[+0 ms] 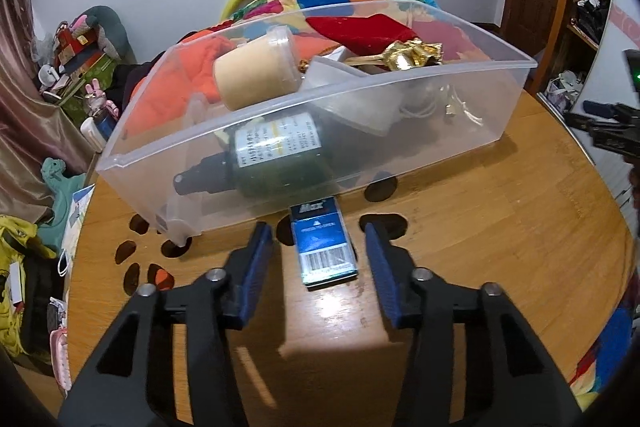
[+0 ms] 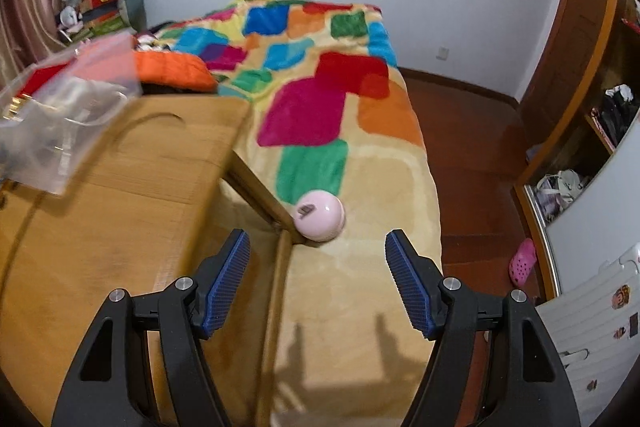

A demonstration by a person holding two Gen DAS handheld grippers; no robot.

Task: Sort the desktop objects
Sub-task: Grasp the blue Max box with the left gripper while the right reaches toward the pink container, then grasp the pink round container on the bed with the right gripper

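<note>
Left wrist view
Left tool [image 1: 319, 241]: open, with a gap at each side of the box; the blue pads do not touch it.
Small blue box [image 1: 325, 245]: flat on the wooden desk [image 1: 500, 235], between the two pads, its far end at 12 o'clock touching the bin.
Clear bin [image 1: 360, 147]: at 12 o'clock from the tool, holding a dark green bottle [image 1: 264, 159], a tan tub [image 1: 256, 75] and a gold thing [image 1: 408, 55].

Right wrist view
Right tool [image 2: 318, 247]: wide open, holding nothing.
Pink ball [image 2: 320, 215]: on the bed [image 2: 360, 287], just past the pads at 12 o'clock, touching the desk's edge.
Bin: blurry, at 10 o'clock.
</note>
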